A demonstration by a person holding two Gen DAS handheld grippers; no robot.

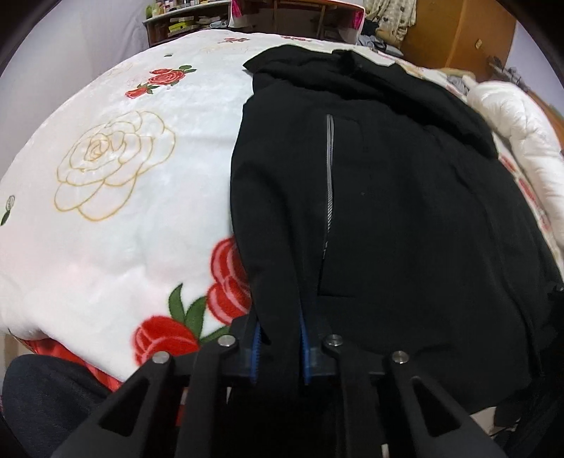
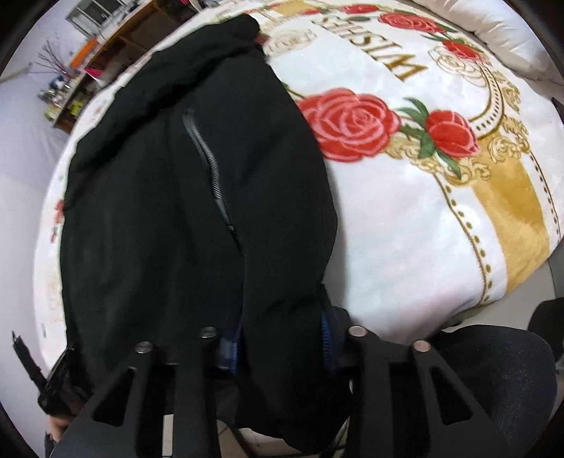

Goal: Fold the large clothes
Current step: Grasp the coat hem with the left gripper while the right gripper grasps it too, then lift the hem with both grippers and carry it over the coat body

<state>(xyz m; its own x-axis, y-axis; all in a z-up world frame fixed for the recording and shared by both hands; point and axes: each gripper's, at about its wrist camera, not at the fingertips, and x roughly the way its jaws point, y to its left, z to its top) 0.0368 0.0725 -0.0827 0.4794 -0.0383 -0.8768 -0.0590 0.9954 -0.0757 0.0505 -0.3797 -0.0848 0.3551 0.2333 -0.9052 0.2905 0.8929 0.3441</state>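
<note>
A large black jacket (image 1: pixel 387 197) with a grey zipper (image 1: pixel 329 176) lies on a white rose-patterned blanket (image 1: pixel 123 211). My left gripper (image 1: pixel 280 338) is shut on the jacket's near left hem, with black cloth pinched between its blue pads. In the right wrist view the same jacket (image 2: pixel 158 211) covers the left half, its zipper (image 2: pixel 209 165) running up the middle. My right gripper (image 2: pixel 282 334) is shut on the jacket's near right hem; the cloth hides most of its fingers.
The blanket (image 2: pixel 423 229) spreads to the right over the bed edge. A white quilt (image 1: pixel 521 141) lies at the far right. Shelves (image 1: pixel 190 21) and a wooden wardrobe (image 1: pixel 458 31) stand behind the bed. Dark-clothed legs (image 2: pixel 500 380) are near the bed's front edge.
</note>
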